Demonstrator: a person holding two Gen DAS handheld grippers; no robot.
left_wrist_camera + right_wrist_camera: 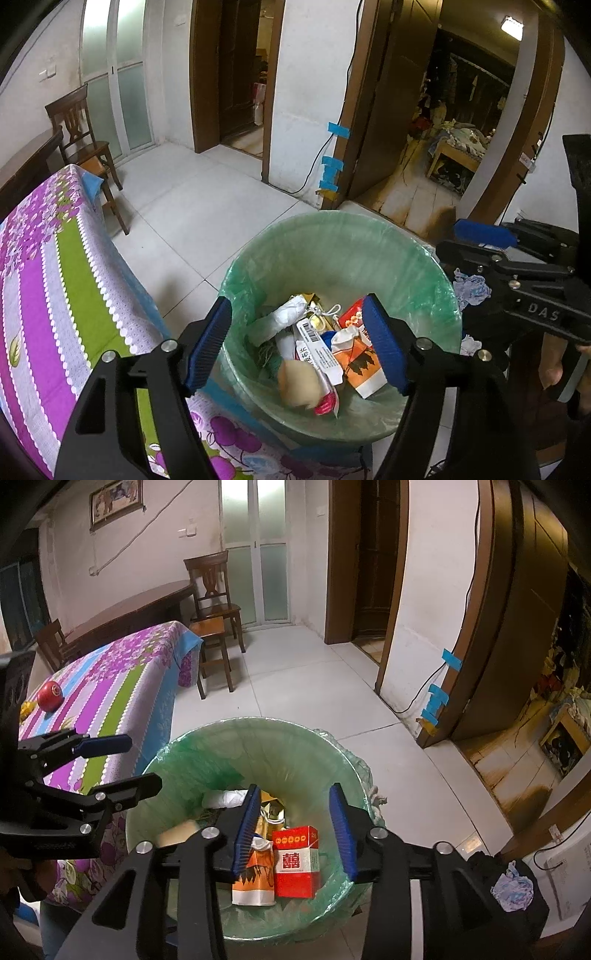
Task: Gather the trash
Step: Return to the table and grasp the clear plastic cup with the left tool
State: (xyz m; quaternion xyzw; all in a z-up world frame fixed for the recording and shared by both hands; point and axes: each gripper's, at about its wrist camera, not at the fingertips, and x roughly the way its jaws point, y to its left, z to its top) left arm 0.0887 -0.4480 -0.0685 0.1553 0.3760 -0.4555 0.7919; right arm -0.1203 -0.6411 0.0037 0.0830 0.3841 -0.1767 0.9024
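Hovering both grippers over the green-lined bin (177, 760): your left gripper (301, 347) and right gripper (295, 830) gape wide, gripping nothing, red box (297, 864) lying inside.

Left gripper (297, 347) pitched downward, jaws apart, nothing between the pads. Right gripper (297, 834) pitched downward likewise, jaws parted, pads gripping nothing.

We see a thin, glossy green plastic liner (207, 760) in the bin, a red cardboard carton (297, 864) at our six o'clock, printed cloth over the tabletop (122, 686), glossy white floor tiles (295, 686), ribbed blue claw pads (243, 830), varnished wooden chair (212, 587).
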